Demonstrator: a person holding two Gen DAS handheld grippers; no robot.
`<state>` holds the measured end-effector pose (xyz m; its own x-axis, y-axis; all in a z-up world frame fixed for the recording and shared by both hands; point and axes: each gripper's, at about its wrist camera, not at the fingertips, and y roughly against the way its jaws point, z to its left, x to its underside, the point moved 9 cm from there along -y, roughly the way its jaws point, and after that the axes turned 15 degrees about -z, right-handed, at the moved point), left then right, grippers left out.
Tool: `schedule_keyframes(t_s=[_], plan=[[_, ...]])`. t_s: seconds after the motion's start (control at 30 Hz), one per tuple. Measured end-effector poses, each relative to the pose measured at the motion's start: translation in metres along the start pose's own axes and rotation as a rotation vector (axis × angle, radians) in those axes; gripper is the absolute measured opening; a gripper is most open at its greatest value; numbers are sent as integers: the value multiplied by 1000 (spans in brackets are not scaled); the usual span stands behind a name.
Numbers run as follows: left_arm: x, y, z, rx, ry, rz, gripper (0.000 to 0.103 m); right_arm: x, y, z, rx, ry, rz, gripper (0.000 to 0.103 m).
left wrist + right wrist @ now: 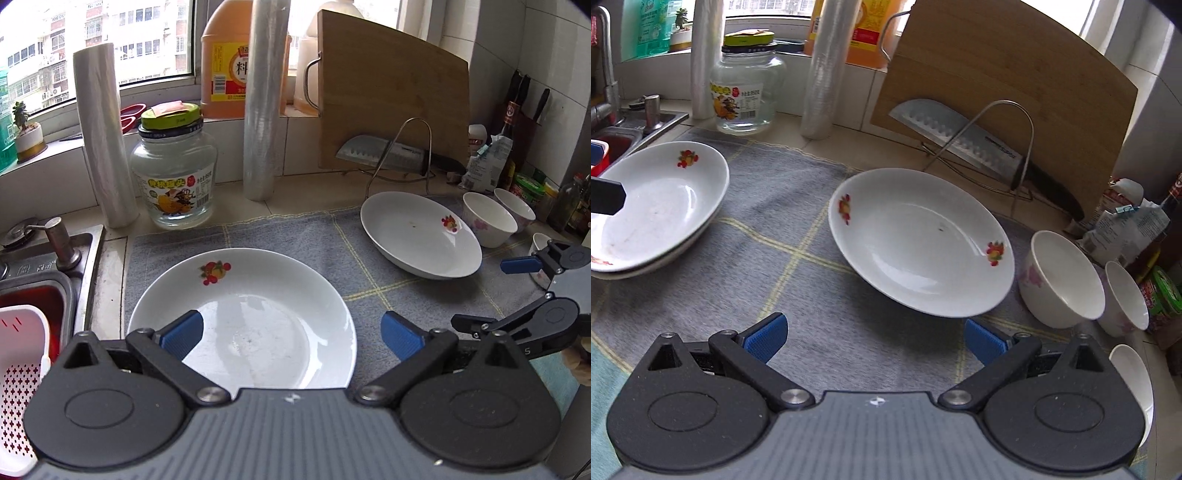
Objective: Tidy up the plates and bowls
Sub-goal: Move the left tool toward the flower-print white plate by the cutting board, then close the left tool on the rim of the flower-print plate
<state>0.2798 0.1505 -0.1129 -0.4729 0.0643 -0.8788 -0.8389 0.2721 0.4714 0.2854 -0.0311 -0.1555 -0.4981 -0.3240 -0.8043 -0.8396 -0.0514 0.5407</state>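
Claws (291, 332) (875, 338) level, spread wide — over plates (919, 240).

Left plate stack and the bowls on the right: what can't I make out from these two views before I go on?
- Left plate stack: right wrist view shows a second rim under the top plate; any more are hidden beneath.
- Nearest bowl: cut off by the right hand-held gripper body.
- Far plate: it sits tilted; its underside and support are hidden.
- Far bowl: partly behind the front bowl.
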Motion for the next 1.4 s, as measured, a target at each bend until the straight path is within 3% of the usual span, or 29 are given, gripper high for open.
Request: schedule_keyframes(t_s=[0.4,0.6,0.8,1.07,1.4], plan=[[2,-36,-71,-37,83,77,102,36,-34,-56,-130,-44,-15,103],[0,-53,-95,10,55,128,102,35,-53,-61,-198,-48,-31,103],[-18,-89,-114,113,-2,185,102,34,-63,-60,-262,-92,-45,103],[-46,-164,-130,190,-53,246,102,34,-63,-59,-241,-105,-64,103],[-48,-239,-135,228,-109,332,101,35,-60,-60,-234,-109,-90,103]])
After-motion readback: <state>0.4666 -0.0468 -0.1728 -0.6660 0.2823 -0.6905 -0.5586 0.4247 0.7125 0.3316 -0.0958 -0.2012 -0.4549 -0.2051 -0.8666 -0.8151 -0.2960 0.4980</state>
